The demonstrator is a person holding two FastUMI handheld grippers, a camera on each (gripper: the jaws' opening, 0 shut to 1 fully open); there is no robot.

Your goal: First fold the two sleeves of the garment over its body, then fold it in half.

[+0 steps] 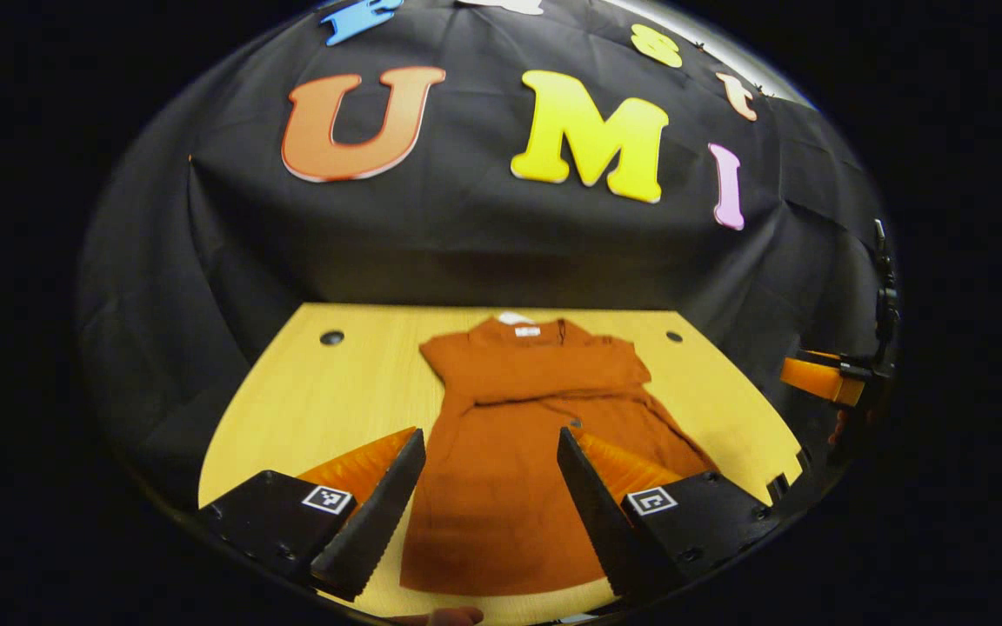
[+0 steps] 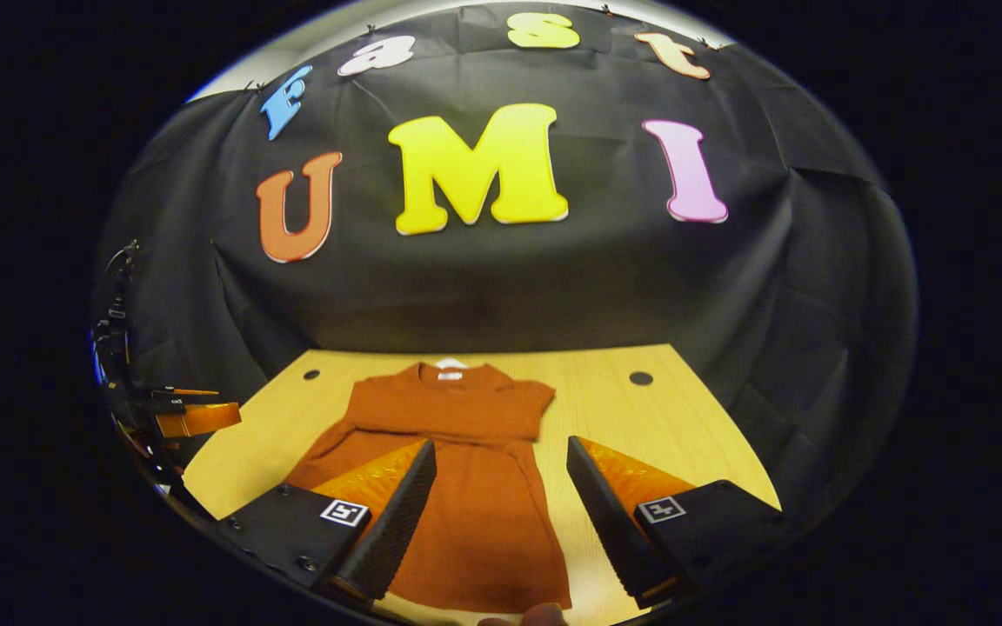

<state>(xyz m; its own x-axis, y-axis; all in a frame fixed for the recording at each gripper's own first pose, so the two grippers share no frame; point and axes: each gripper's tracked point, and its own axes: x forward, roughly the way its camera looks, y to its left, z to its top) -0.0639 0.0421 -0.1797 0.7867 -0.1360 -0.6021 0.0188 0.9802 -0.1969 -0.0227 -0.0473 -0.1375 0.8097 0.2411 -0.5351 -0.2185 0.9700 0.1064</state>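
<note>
The left gripper point(image 1: 490, 474) is held released above the garment point(image 1: 518, 452), which lies flat mid-surface point(image 1: 353, 391). The right gripper point(image 2: 501, 482) is likewise released. Both sleeves appear folded; the halving fold is judged next, requiring hem grasps.

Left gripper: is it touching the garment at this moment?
Cannot tell. In the left gripper view the left gripper is open with the garment between its fingers, but the view looks along them, so height above the cloth is unclear.
</note>
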